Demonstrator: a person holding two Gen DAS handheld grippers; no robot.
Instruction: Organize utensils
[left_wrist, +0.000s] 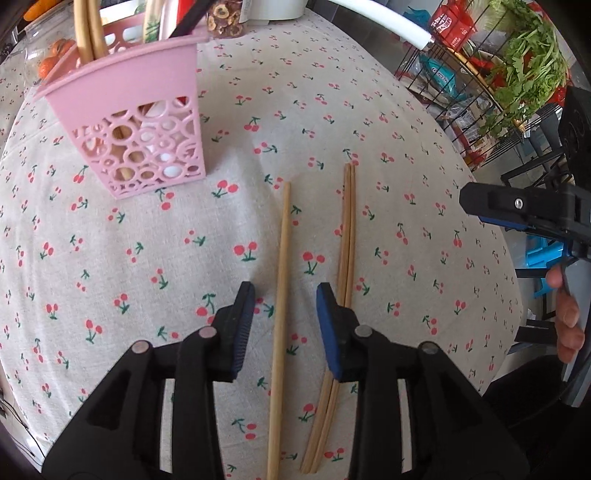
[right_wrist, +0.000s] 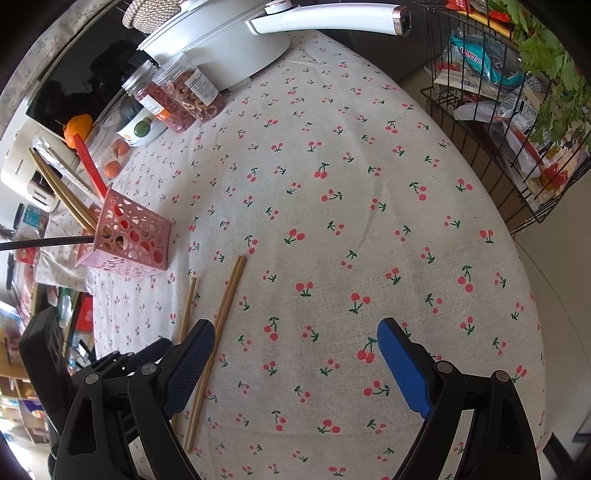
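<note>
A single wooden chopstick (left_wrist: 281, 291) lies on the cherry-print tablecloth, passing between my left gripper's open jaws. My left gripper (left_wrist: 285, 301) is open and straddles it without gripping. A bundle of chopsticks (left_wrist: 348, 236) lies just right of it, under the right finger. A pink perforated utensil holder (left_wrist: 136, 125) stands at the back left with chopsticks and other utensils in it. In the right wrist view, my right gripper (right_wrist: 295, 347) is open and empty above bare cloth, with the single chopstick (right_wrist: 188, 306), the bundle (right_wrist: 225, 306) and the holder (right_wrist: 127, 236) to its left.
Jars of dried fruit (right_wrist: 184, 96), a white appliance (right_wrist: 229, 48) and oranges (right_wrist: 78, 125) stand along the table's far side. A wire rack (right_wrist: 517, 122) with packets and greens stands beyond the right table edge. The right gripper shows in the left wrist view (left_wrist: 517, 210).
</note>
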